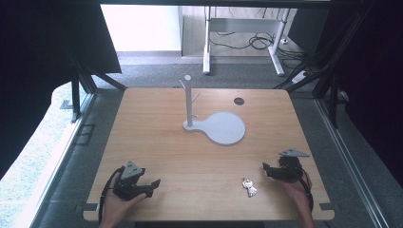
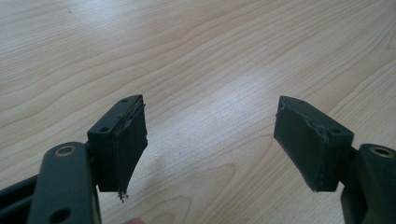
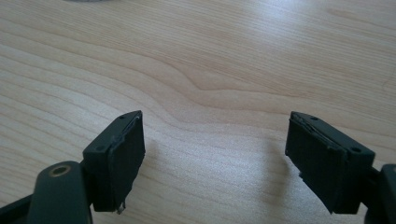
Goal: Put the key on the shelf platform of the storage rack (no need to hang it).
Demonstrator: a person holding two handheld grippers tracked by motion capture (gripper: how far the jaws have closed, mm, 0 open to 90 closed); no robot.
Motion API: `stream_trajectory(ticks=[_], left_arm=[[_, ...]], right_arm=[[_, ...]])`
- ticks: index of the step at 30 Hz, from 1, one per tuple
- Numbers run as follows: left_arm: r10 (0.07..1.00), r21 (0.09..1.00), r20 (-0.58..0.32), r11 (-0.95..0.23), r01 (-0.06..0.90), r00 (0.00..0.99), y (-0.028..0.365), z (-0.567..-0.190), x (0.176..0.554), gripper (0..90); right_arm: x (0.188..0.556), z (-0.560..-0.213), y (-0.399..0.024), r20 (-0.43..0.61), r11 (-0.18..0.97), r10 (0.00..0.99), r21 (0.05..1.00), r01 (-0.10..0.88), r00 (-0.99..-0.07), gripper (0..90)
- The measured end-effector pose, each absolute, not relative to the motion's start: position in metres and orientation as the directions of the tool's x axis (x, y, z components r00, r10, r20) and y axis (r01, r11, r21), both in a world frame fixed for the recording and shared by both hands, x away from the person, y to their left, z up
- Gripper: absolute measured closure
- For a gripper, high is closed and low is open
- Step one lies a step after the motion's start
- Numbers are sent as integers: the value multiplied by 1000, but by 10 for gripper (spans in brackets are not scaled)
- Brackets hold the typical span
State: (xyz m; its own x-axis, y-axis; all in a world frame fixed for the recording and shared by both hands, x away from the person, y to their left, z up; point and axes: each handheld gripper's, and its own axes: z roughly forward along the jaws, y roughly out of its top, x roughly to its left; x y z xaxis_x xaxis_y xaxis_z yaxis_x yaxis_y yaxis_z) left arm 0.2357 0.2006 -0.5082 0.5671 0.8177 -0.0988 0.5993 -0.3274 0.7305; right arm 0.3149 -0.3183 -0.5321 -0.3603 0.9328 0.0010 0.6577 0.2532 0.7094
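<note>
High view sits above the near edge, looking forward and down over the whole wooden table (image 1: 199,156), floor beyond at frame top. Both gripper views ride low and close, jaws rising from the bottom corners, facing bare woodgrain, the same tabletop (image 2: 210,70) all three share.

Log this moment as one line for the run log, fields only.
left gripper: open, empty, near-left on table | right gripper: open, empty, near-right | keys: flat on table, left of right gripper | white peg stand: centre, bare
</note>
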Motion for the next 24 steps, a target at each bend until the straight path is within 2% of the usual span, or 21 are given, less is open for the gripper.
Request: stream_trajectory(ticks=[3, 12, 24], left_arm=[[815, 729, -97, -333, 598, 572, 200, -509, 236, 258], [812, 728, -96, -337, 597, 576, 200, -507, 235, 258], [807, 728, -92, -346, 593, 583, 199, -506, 235, 258]], right_arm=[[314, -531, -320, 26, 230, 935, 713, 662, -353, 215], [310, -526, -320, -8, 248, 934, 735, 631, -358, 259], [309, -524, -323, 52, 208, 931, 736, 644, -360, 264]])
